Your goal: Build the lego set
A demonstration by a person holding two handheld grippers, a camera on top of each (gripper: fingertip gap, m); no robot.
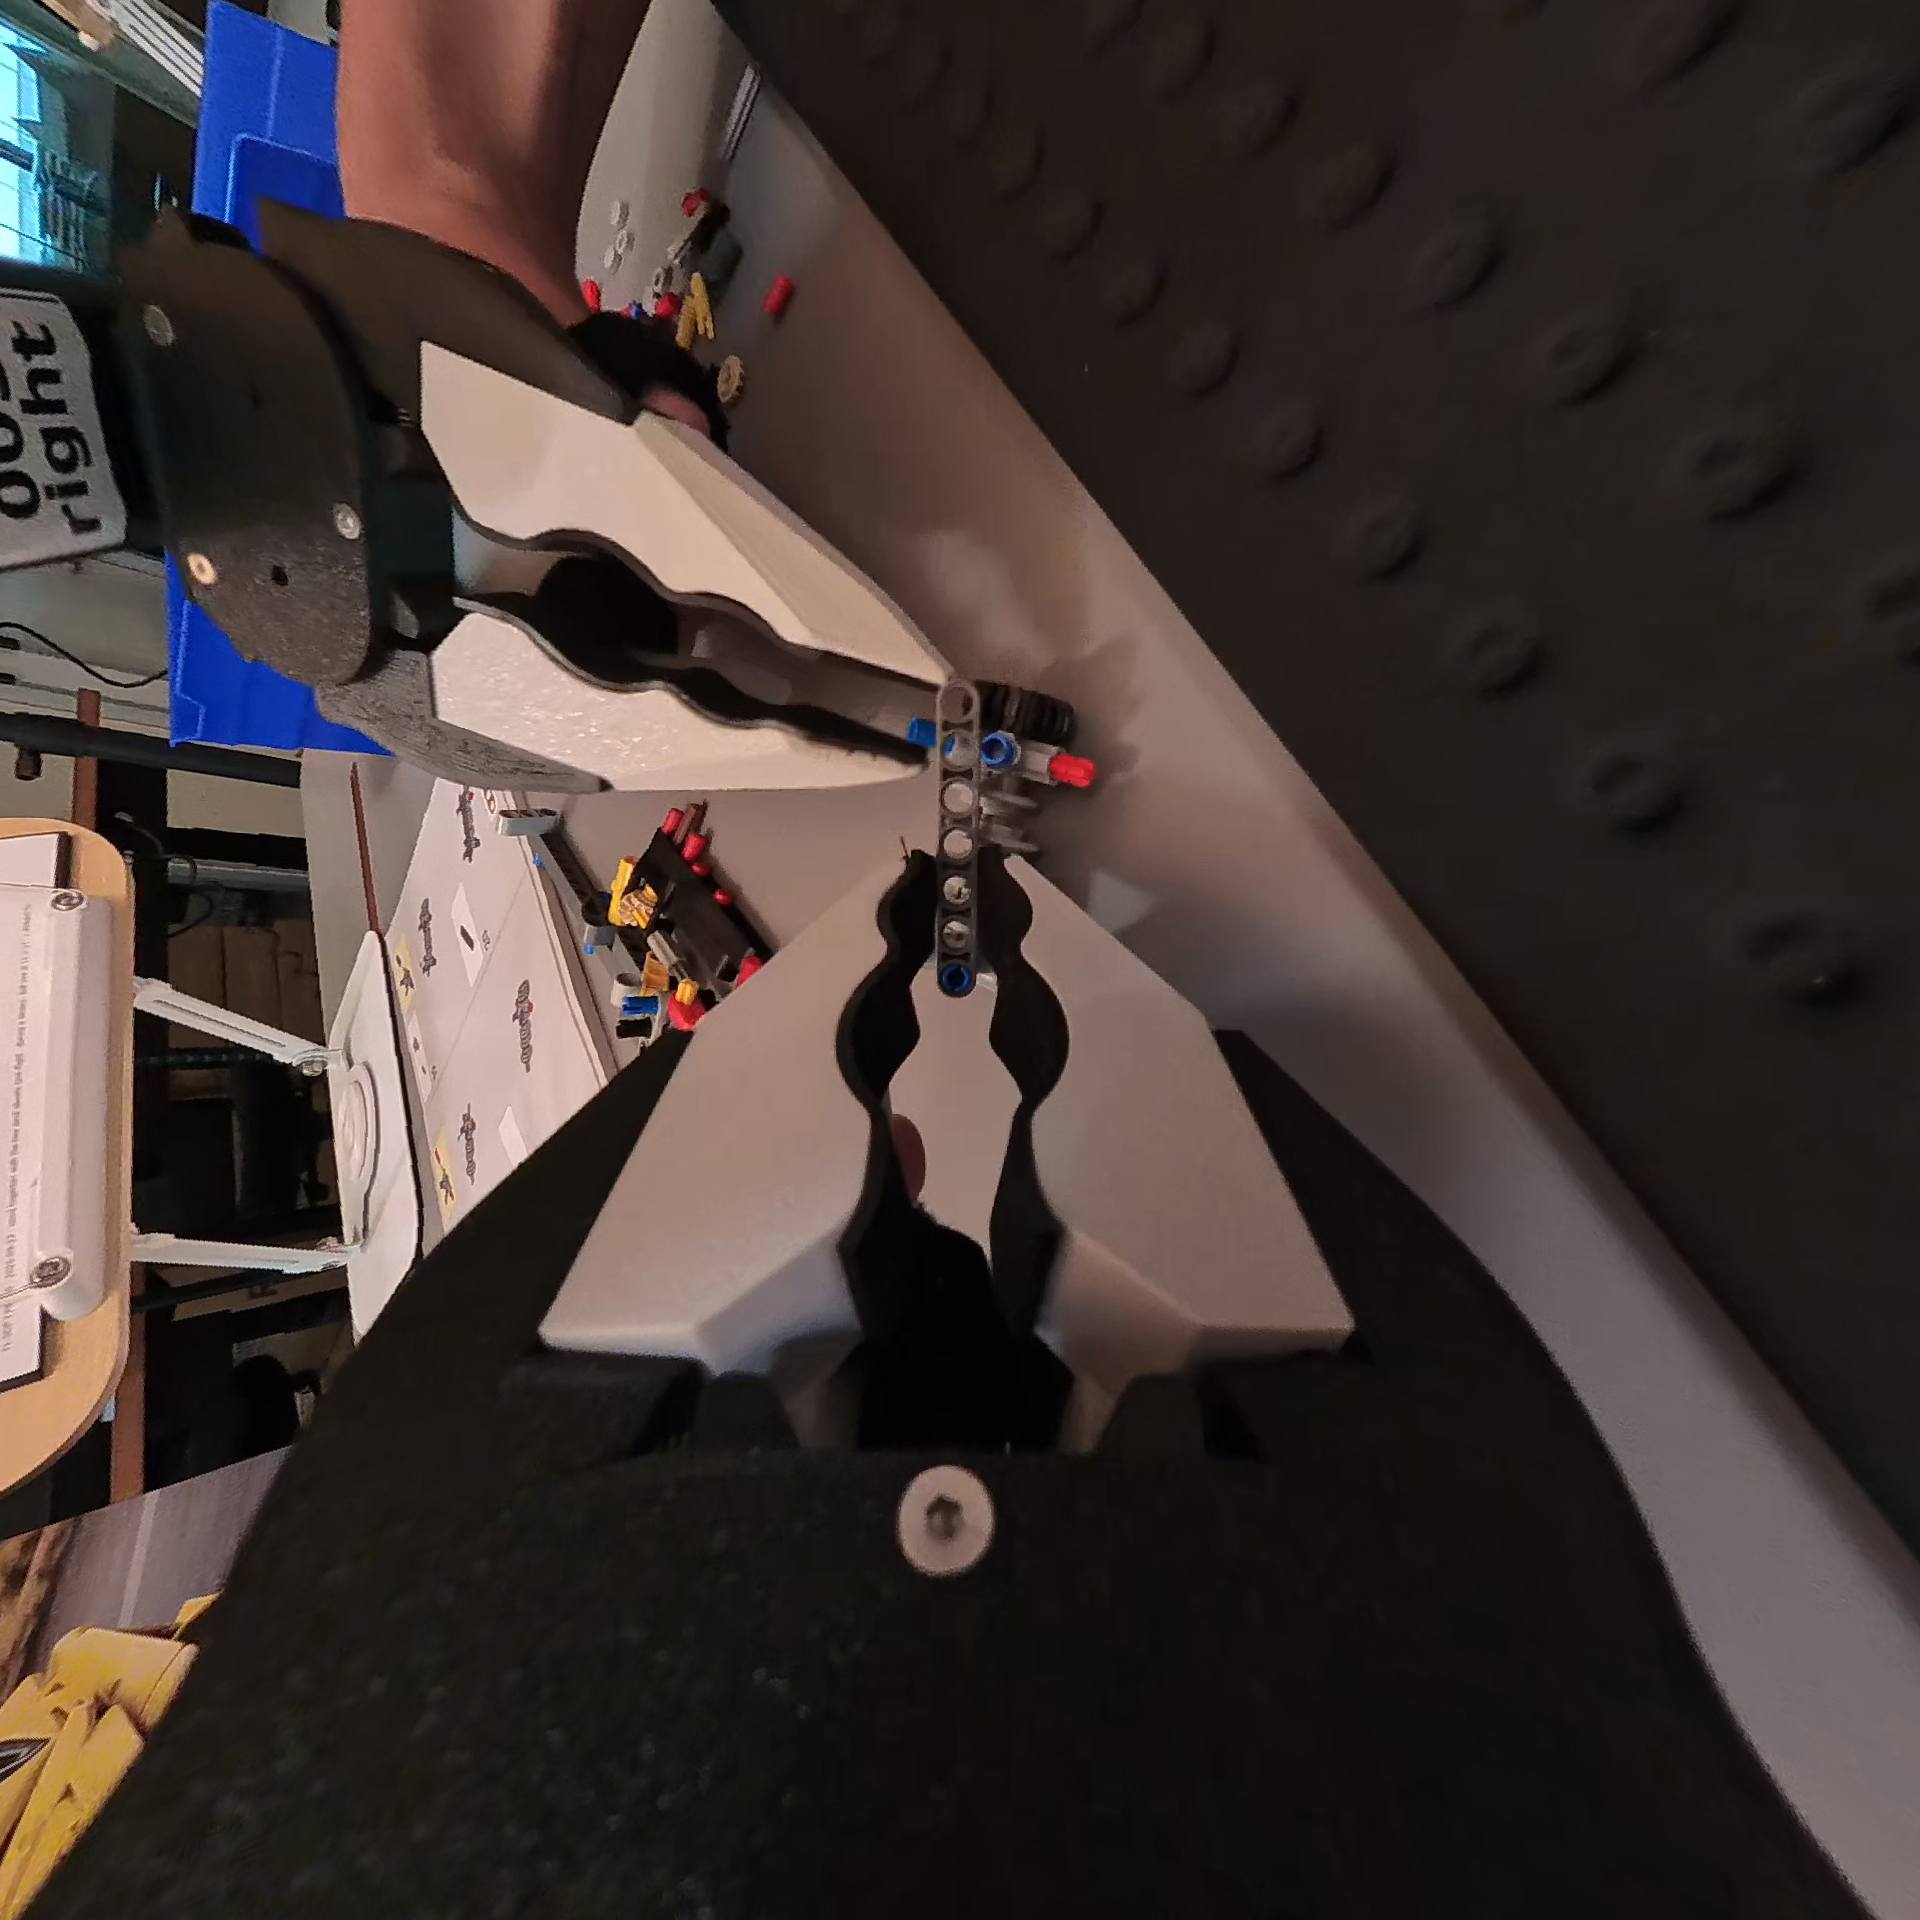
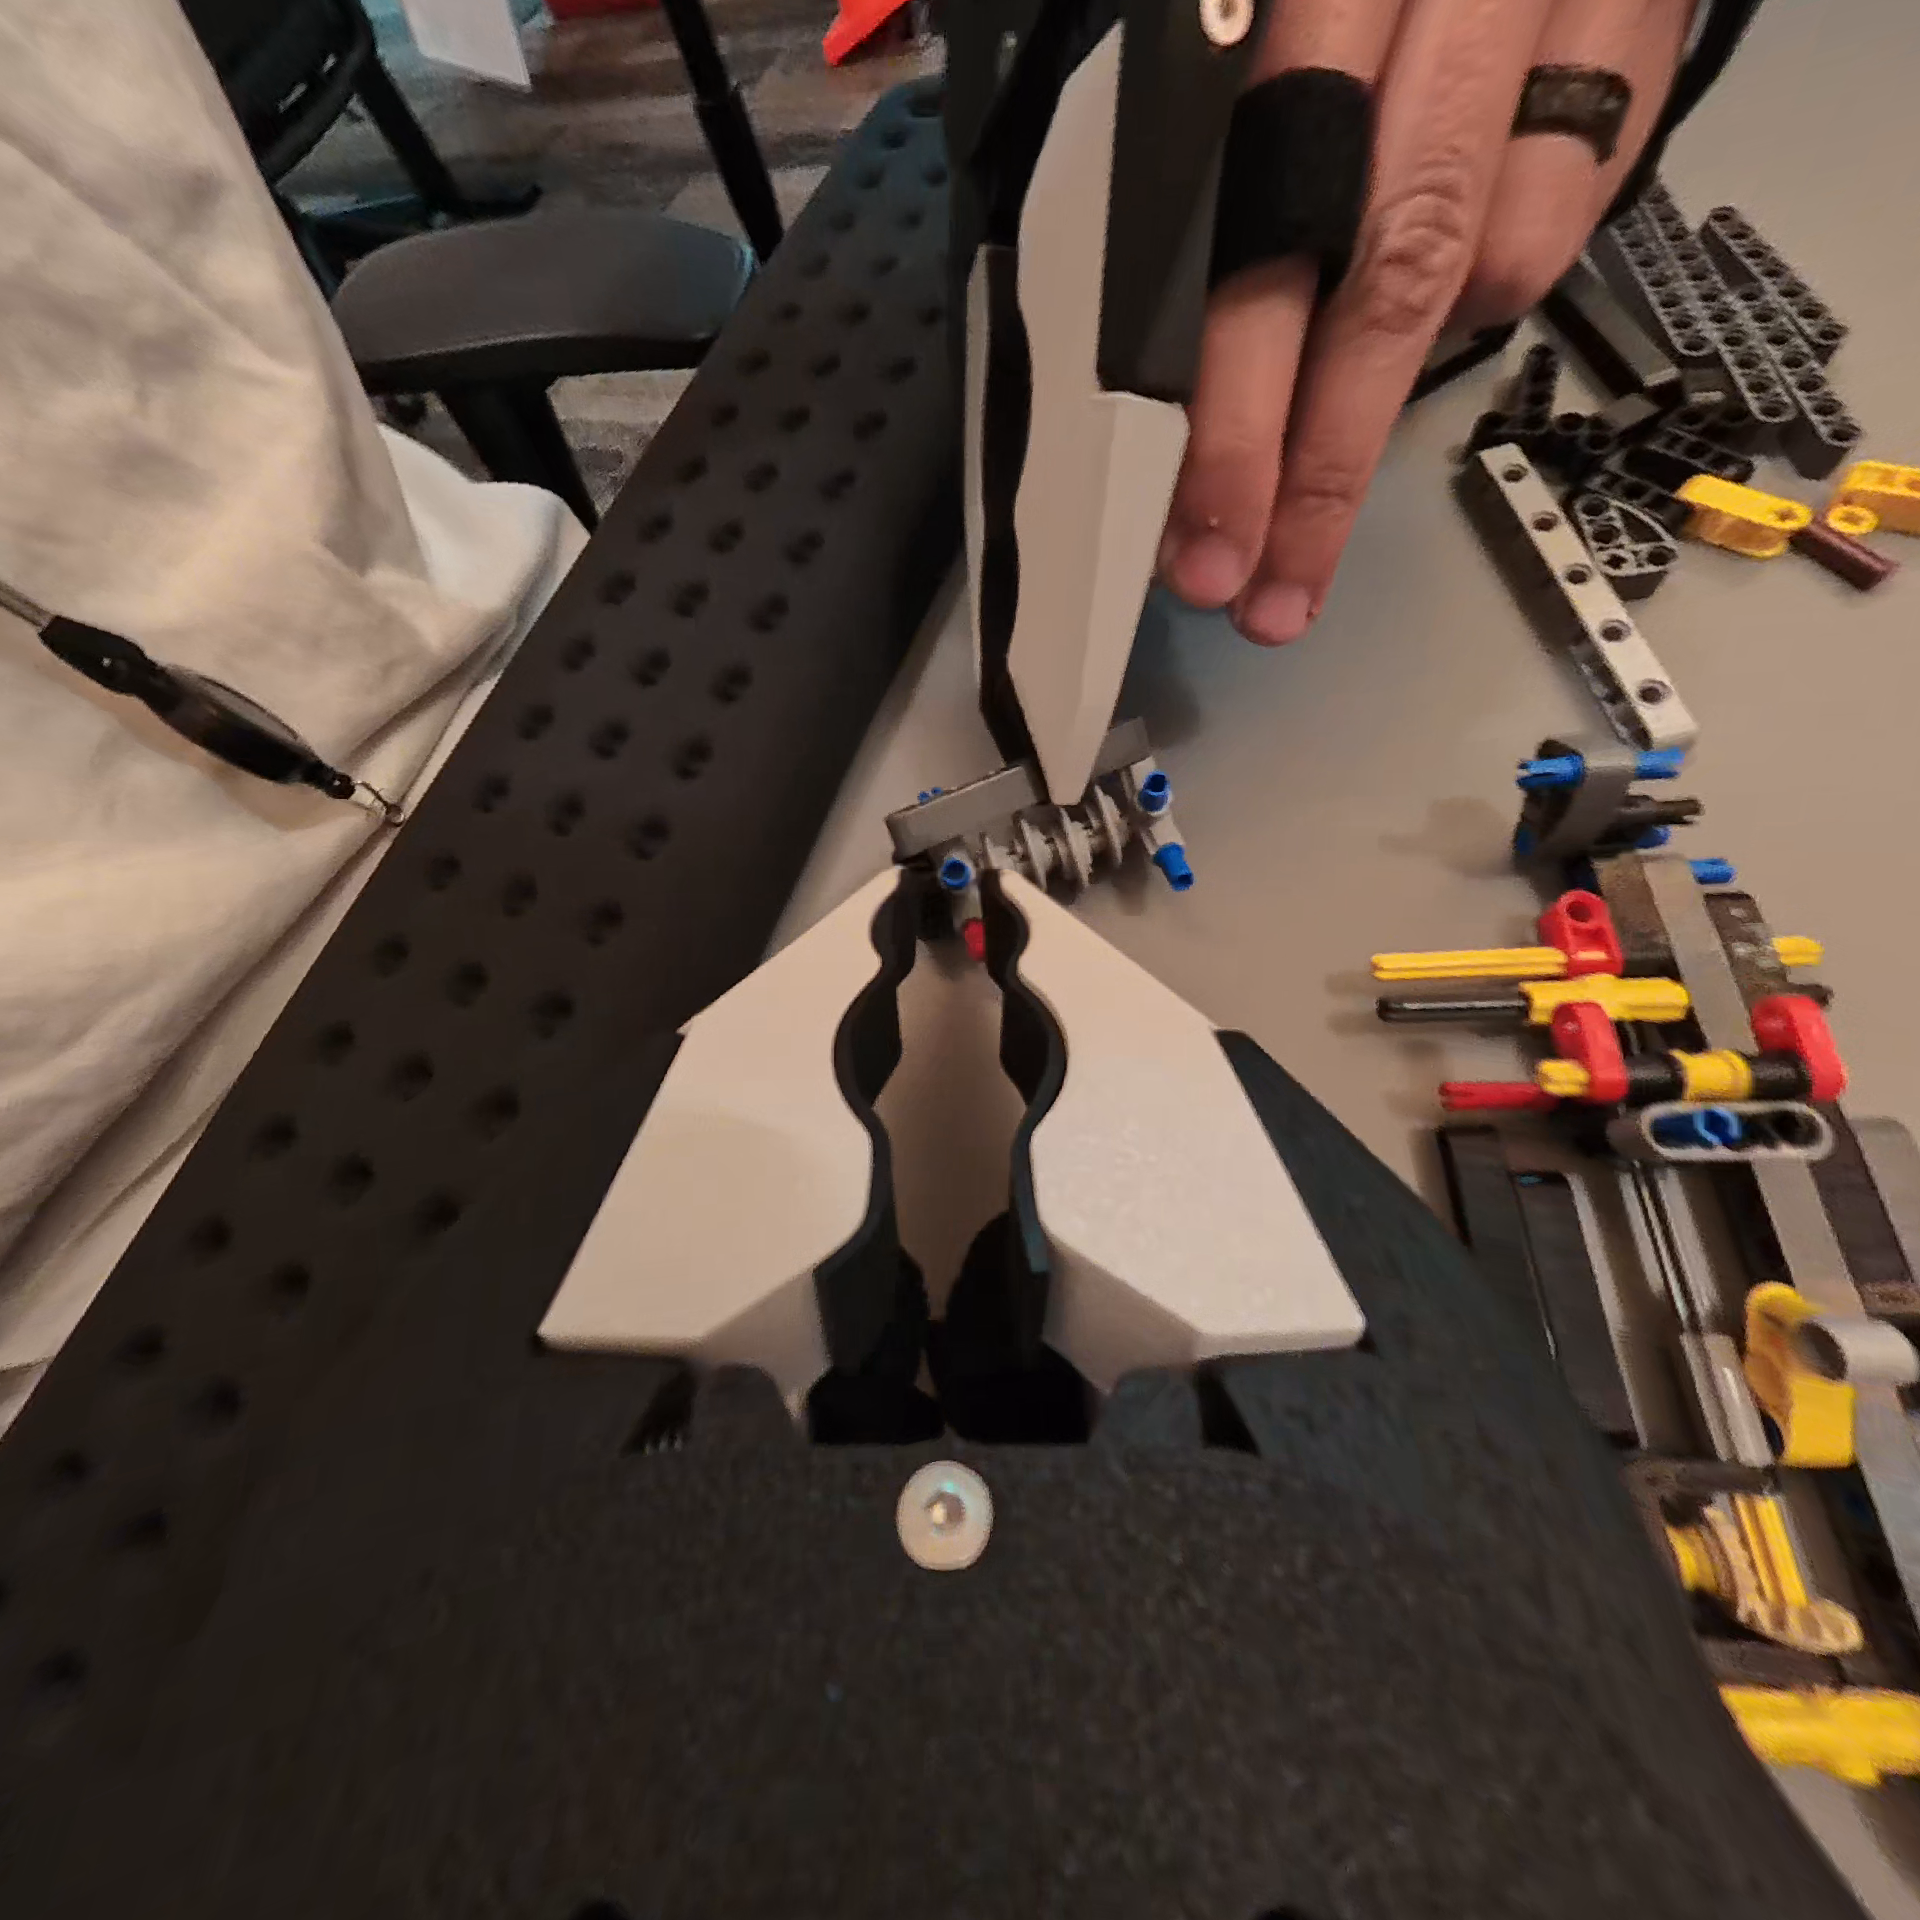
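Two grippers met on one small lego assembly (image 1: 961, 831) over the grey table (image 2: 1351, 727). The left gripper (image 1: 956, 883) was clenched on the lower end of its grey holed beam, near the centre of its own view. The right gripper (image 1: 920, 717) reached in from 10 o'clock, jaws pinched on a blue pin (image 1: 920, 730) at the beam's upper end. In the right wrist view, loose lego parts (image 2: 1662, 1018) lay at 3 o'clock, a black studded mat (image 2: 623, 727) at 9 o'clock.

Lab or workshop setting: grey tabletop (image 2: 1299, 727), blue storage bins (image 1: 265, 135) at 10 o'clock, black perforated board (image 2: 644, 644), office chair (image 2: 540, 301), loose parts (image 2: 1662, 1039) scattered.
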